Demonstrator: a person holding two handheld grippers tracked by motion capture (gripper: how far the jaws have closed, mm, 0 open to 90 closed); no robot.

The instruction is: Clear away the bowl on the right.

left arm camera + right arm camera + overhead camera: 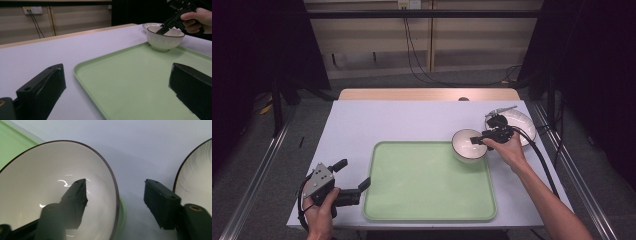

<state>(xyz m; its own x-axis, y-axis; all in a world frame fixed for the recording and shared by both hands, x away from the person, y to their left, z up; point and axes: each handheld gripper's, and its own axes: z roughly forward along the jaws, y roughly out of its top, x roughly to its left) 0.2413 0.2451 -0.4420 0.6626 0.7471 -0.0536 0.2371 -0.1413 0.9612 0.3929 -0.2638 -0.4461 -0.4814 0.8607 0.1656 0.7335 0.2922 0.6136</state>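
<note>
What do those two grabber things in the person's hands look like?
Both are black, each with two blocky black jaws. The left gripper carries a grey three-cornered plate on top and a thin black cable looping below. The right gripper trails a thick black cable along the person's forearm, which is bare, with no sleeve.

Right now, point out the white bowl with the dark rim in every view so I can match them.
High view: the bowl sits right of centre, on the green tray's far right corner.
Left gripper view: the bowl is at upper right, on the tray's far corner.
Right gripper view: the bowl fills the left, one jaw inside its wall and one outside.
Shared landmark: the tray.
</note>
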